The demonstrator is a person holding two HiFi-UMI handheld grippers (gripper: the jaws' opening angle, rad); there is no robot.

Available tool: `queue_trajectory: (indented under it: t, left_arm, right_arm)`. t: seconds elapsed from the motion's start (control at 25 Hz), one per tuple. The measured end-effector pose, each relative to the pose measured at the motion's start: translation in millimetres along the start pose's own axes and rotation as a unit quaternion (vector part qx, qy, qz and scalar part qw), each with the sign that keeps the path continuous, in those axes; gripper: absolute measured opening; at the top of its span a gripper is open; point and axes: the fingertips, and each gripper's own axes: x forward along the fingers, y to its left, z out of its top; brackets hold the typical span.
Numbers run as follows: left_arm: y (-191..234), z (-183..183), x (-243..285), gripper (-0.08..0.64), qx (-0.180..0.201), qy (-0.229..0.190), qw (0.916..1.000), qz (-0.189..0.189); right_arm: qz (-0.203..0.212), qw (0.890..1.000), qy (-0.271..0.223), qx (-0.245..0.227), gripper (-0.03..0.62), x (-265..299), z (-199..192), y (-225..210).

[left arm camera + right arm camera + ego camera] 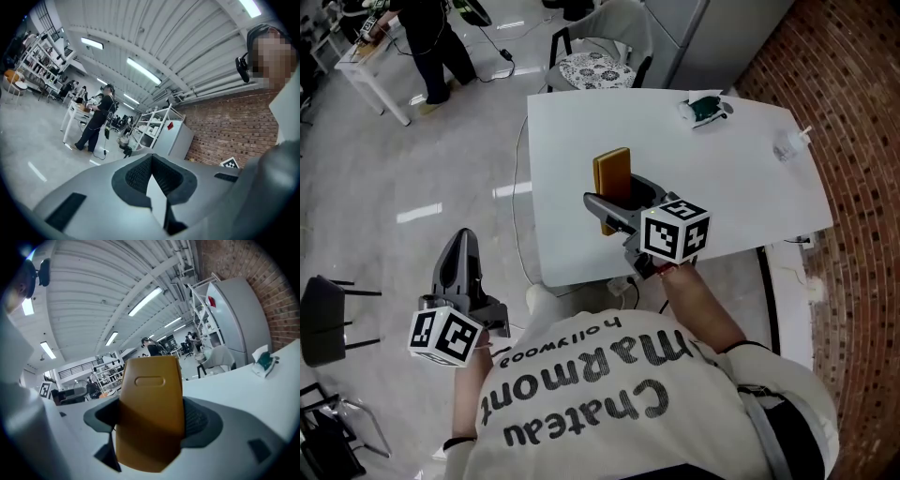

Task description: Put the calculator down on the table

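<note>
My right gripper (623,202) is shut on an orange-yellow calculator (611,178), which stands upright between the jaws over the near left part of the white table (712,178). In the right gripper view the calculator's plain back (150,413) fills the middle, clamped by my right gripper (147,420). My left gripper (461,255) hangs low at the left, off the table and over the floor, and its jaws meet with nothing between them. The left gripper view shows my left gripper (151,176) pointing across the room.
On the table's far side lie a white and green packet (705,108) and a clear cup (788,145) by the right edge. A padded chair (598,66) stands behind the table, a black chair (323,319) at the left. A person (431,37) stands by another table far left.
</note>
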Motion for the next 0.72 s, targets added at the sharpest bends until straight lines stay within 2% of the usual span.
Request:
queue_trajectory:
  t: [0.16,0.44,0.72]
  left_arm:
    - [12.7,13.4,25.0,0.002,-0.001,0.005,0.9998,-0.020]
    - [32.4,52.3,94.5,0.002,0.018,0.016,0.9968,-0.077]
    - [48.0,65.5,142.1,0.002,0.012,0.042,0.9911,-0.125]
  right_arm:
    - [-0.014,1.000,-0.005,0.007,0.405,17.9,15.2,-5.7]
    - [-0.053,0.996,-0.049,0.043,0.405,44.4,59.0,-21.5]
    - [-0.089,0.992,-0.067,0.067,0.405,66.7,70.5,-28.9]
